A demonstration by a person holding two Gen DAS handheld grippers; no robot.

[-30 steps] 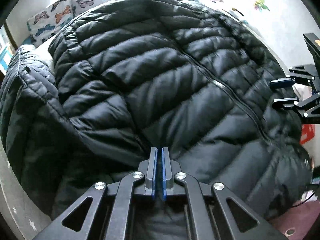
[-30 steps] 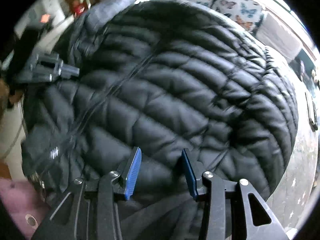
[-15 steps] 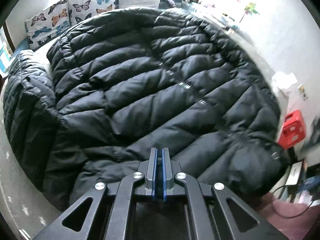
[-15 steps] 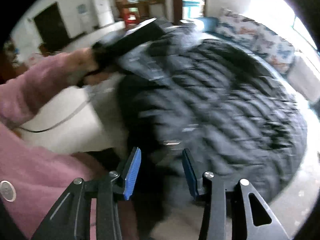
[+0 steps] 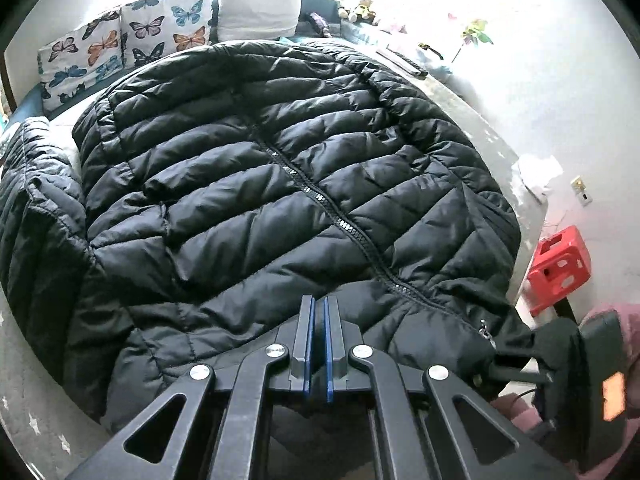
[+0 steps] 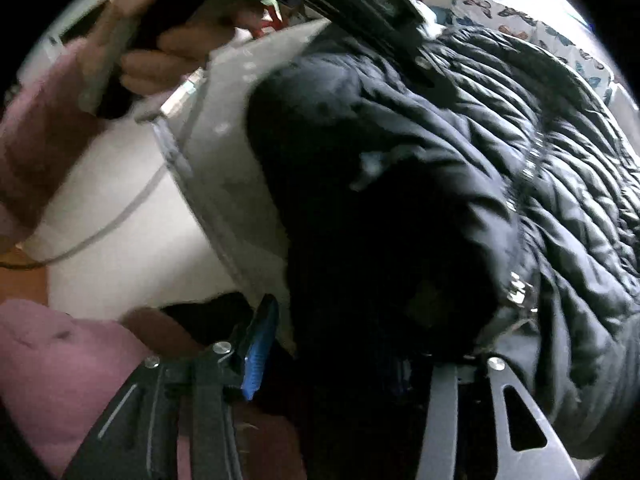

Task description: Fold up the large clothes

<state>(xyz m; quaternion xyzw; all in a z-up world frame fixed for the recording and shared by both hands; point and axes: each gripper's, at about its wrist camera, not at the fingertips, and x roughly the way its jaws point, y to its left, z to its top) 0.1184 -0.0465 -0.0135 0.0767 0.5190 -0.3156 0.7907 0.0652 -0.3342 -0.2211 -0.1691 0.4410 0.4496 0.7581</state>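
Now; left gripper (image 5: 319, 344) fingers together, empty; right gripper (image 6: 340, 354) fingers widening around jacket (image 5: 280, 184) hem.

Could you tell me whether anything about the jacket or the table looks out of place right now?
Mostly tidy: the black puffer jacket lies zipped and flat on the table. Its near corner hangs over the table edge, and one sleeve lies bunched at the side.

Butterfly-print cushions (image 5: 120, 52) and a white pillow (image 5: 260, 16) sit behind; a red crate (image 5: 560, 268) stands aside.
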